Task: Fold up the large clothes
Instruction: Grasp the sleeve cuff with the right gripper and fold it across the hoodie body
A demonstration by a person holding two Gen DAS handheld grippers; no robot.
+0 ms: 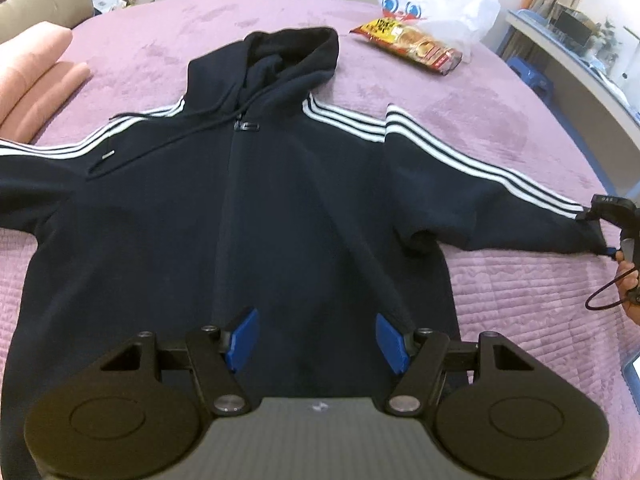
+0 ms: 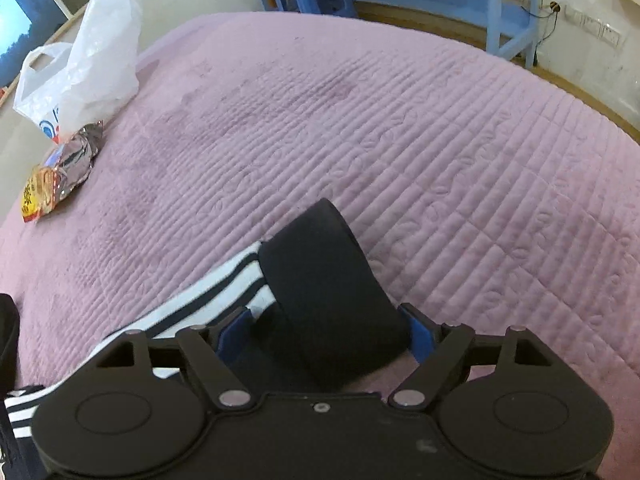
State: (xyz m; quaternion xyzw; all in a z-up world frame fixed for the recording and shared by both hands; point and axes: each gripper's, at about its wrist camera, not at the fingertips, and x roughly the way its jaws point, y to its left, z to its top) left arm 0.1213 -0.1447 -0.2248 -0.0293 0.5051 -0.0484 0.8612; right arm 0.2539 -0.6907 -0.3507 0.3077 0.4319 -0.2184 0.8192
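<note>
Hoodie (image 1: 280,200) flat on bedspread (image 1: 460,120), right tongs (image 2: 324,332) around cuff (image 2: 320,272), snack-pack lettering unreadable.

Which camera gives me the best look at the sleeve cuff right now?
The right wrist view. The cuff fills the middle of the picture, lying between the right gripper fingers, with the striped sleeve beside it. In the left wrist view the cuff is small, at the far right edge.

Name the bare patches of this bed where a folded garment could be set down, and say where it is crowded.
Free: the wide quilt beyond the sleeve cuff in the right gripper, and the strip between hood and pink blanket. Crowded: the hoodie fills the middle; snack packet and plastic bag take the far corner.
</note>
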